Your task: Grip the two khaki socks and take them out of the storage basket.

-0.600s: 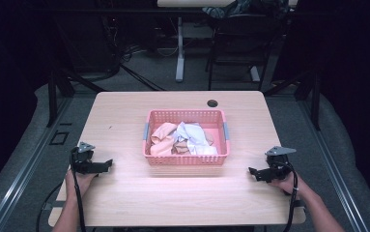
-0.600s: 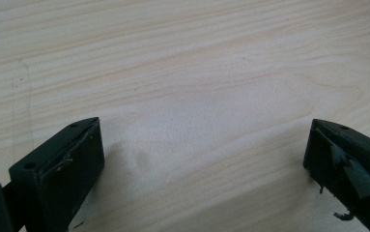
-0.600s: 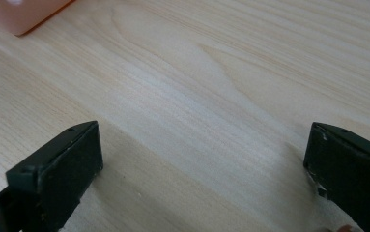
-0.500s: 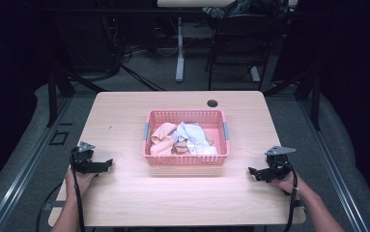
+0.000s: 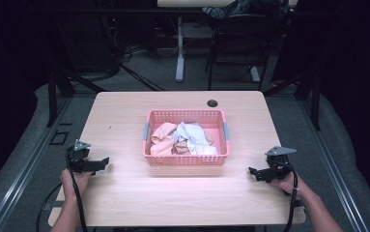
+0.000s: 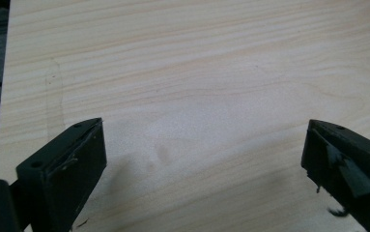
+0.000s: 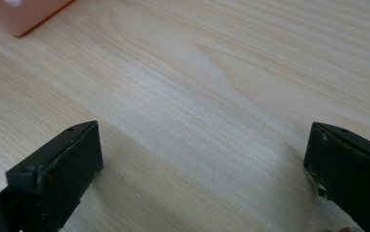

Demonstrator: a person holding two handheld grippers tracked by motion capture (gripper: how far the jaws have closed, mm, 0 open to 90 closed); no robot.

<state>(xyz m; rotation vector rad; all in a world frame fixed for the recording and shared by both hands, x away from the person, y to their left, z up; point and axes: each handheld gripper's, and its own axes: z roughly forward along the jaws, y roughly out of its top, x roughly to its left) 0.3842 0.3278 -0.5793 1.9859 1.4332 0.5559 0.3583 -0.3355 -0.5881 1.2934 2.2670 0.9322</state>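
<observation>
A pink plastic basket (image 5: 186, 158) stands in the middle of the light wood table (image 5: 124, 116). Crumpled cloths lie in it: a peach one (image 5: 163, 140) at the left, a white one (image 5: 194, 137) at the right. My left gripper (image 5: 104, 162) rests low over the table's left front, held by a hand, jaws wide apart with bare wood between them (image 6: 202, 159). My right gripper (image 5: 253, 172) sits at the right front, pointing toward the basket, its jaws also spread over bare wood (image 7: 202, 164). A corner of the basket (image 7: 23, 17) shows in the right gripper view.
A dark round cable hole (image 5: 212, 103) lies in the table behind the basket. Beyond the table are a white desk leg (image 5: 179, 48) and dark chair frames. Cables trail from both grippers along the forearms.
</observation>
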